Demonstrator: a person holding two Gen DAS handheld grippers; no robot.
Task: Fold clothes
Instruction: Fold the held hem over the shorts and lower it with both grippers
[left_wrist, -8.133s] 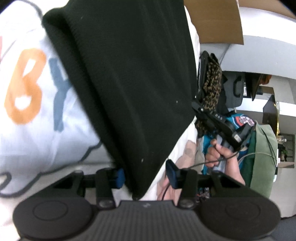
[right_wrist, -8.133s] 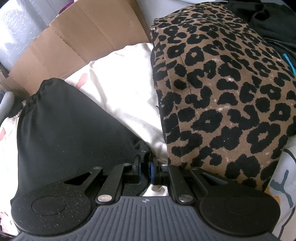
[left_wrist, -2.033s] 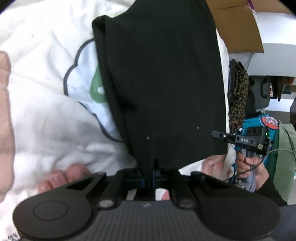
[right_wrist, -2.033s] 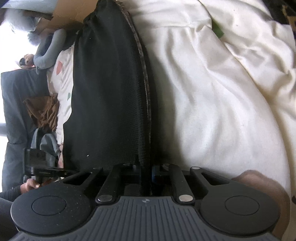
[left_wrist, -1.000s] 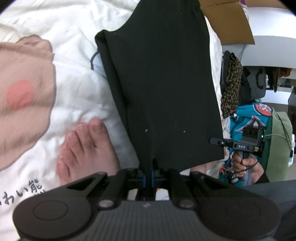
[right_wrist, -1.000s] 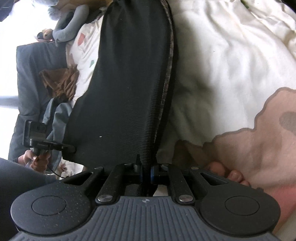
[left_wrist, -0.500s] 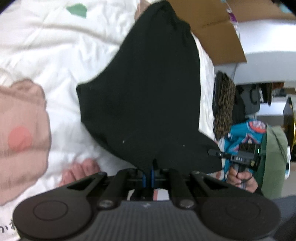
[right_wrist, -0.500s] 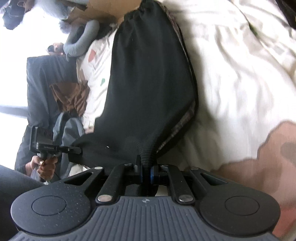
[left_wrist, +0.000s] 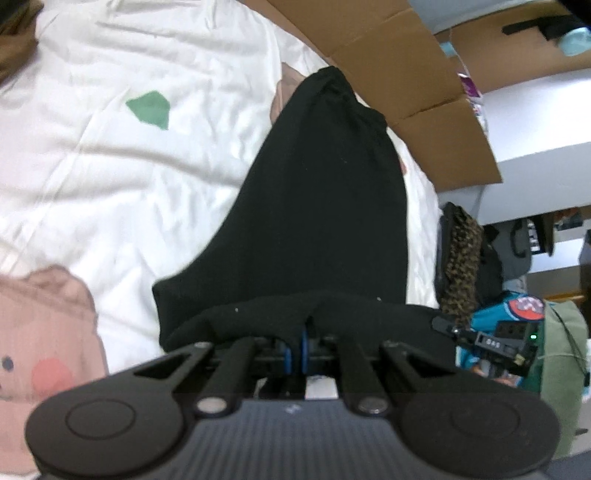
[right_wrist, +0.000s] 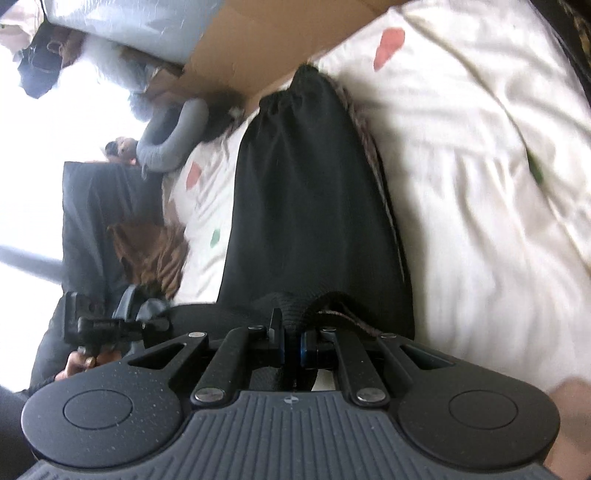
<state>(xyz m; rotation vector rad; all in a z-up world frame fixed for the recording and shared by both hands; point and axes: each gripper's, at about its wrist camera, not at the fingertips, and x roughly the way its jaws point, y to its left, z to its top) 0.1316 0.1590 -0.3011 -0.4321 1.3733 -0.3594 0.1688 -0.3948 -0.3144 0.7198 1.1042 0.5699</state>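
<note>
On the white printed bedsheet lies a black knit garment, its near hem lifted. The left gripper and right gripper each pinch that hem, jaws pressed together.

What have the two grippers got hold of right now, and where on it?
Both are shut on the black garment: the left gripper and right gripper each pinch its near edge, opposite the gathered end.

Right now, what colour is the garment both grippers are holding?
Black. The garment shows best in the left wrist view, clamped by the left gripper and the right gripper.
</note>
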